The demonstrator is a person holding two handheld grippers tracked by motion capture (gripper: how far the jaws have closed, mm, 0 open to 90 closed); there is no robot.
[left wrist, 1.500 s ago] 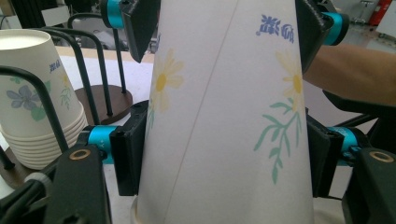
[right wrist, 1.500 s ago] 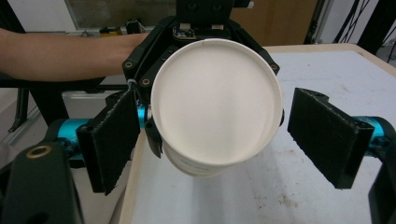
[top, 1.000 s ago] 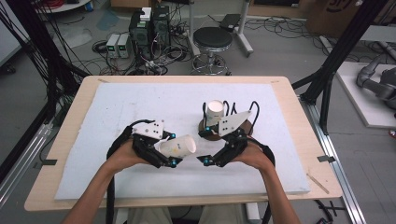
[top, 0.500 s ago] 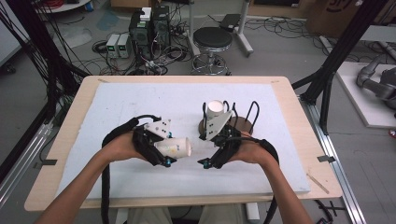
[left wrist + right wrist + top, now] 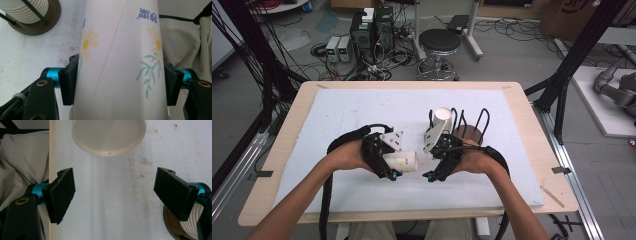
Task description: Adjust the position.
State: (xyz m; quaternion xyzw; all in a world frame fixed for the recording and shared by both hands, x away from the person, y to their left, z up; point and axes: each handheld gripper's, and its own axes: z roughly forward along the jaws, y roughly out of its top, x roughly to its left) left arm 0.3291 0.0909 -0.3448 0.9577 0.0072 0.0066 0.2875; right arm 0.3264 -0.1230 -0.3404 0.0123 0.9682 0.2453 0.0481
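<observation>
White mat (image 5: pixel 362 107) over wooden table (image 5: pixel 532 125)

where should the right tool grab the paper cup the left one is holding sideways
Probably the free closed-bottom end of the paper cup, which lies on its side pointing toward the right tool. The left tool already clamps its printed wall, so that part is taken. Come from the cup's bottom end, open jaws straddling the narrow round wall just behind the base.

Blue print: a few small characters, too blurred to read, on the white flower-patterned paper cup (image 5: pixel 120 60).
</observation>
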